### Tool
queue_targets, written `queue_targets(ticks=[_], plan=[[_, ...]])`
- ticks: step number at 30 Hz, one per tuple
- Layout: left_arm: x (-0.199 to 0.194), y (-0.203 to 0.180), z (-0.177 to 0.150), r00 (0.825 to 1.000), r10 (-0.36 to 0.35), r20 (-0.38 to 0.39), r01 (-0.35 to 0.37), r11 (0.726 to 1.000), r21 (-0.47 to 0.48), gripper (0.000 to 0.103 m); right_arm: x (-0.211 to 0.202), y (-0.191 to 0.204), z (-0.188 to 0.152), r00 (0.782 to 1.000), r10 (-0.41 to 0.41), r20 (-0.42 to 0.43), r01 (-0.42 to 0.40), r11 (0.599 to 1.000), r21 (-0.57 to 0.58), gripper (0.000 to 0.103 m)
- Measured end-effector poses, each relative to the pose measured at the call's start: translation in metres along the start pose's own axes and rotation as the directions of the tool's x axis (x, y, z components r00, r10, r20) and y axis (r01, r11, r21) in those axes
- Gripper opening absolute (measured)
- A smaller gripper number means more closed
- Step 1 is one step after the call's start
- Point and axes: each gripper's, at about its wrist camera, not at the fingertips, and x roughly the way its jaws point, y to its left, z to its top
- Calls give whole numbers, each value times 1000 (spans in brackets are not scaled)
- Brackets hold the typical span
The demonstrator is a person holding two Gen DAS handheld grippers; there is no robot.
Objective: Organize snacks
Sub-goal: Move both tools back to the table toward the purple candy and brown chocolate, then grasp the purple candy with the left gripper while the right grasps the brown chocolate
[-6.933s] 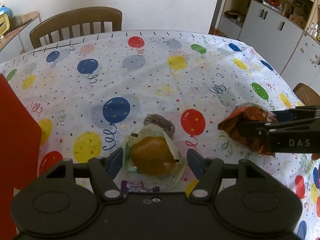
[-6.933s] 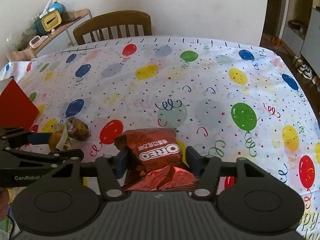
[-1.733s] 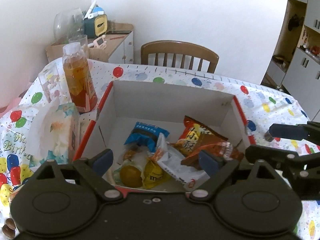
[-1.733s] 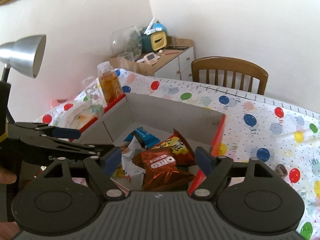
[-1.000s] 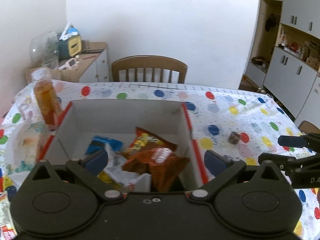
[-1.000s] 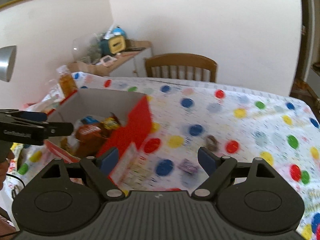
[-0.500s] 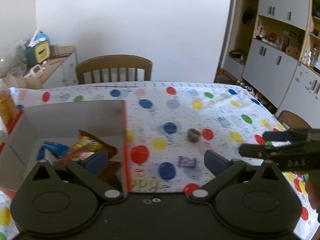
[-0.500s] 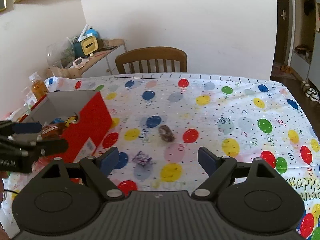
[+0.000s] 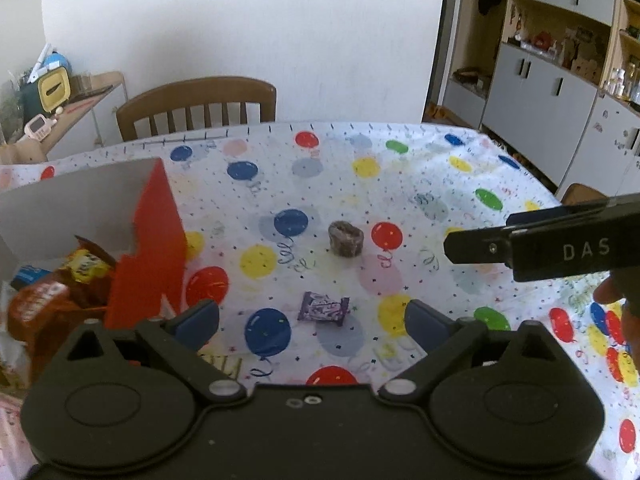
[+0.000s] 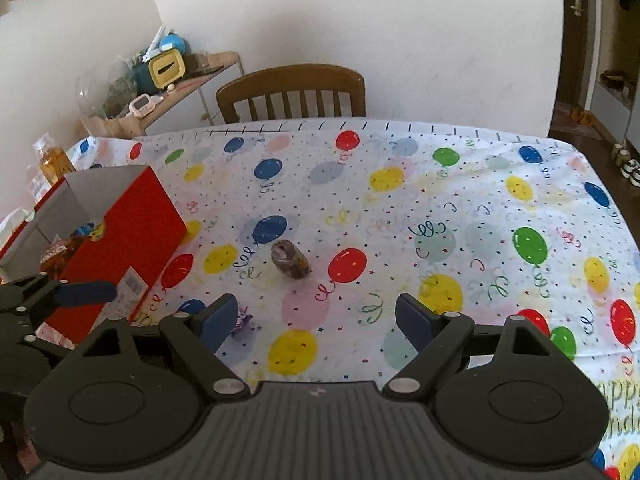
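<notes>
left tool (image 9: 312,322) spread, empty | right tool (image 10: 314,320) spread, empty | purple candy (image 9: 323,307) dead ahead of left tool on surface (image 9: 420,184); brown snack (image 9: 345,233) beyond | straddle candy squarely, descend flat, then pinch | box (image 9: 156,232) left

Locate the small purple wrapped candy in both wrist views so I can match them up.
Left wrist: purple candy lies low centre on the tablecloth, between the open fingers.
Right wrist: purple candy sits low left, partly hidden behind the left finger's pad.
Shared landmark: the brown wrapped snack, farther up the table than the candy in both views.
</notes>
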Motion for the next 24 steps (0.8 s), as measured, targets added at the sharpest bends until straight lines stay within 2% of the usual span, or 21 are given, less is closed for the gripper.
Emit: queue_targets(ticks=[5, 8, 16, 18, 21, 24], plan=[[26, -8, 4, 1000, 1, -25, -1, 1000, 9, 95, 23, -3, 9, 1000, 21, -22, -22, 1000, -21, 86], [42, -8, 6, 998, -13, -65, 13, 1000, 8, 88, 42, -2, 16, 998, 40, -50, -41, 999, -35, 86], [76, -5, 10, 991, -30, -131, 28, 999, -17, 81, 85, 10, 31, 989, 79, -124, -89, 993, -76, 86], [82, -5, 11, 989, -41, -145, 39, 999, -18, 78, 95, 12, 33, 985, 89, -148, -101, 992, -78, 79], [90, -3, 12, 984, -64, -167, 60, 998, -31, 71, 107, 14, 34, 981, 89, -173, -105, 991, -82, 75], [93, -3, 11, 981, -73, -180, 69, 997, -32, 61, 115, 17, 35, 978, 94, -188, -112, 990, -90, 63]])
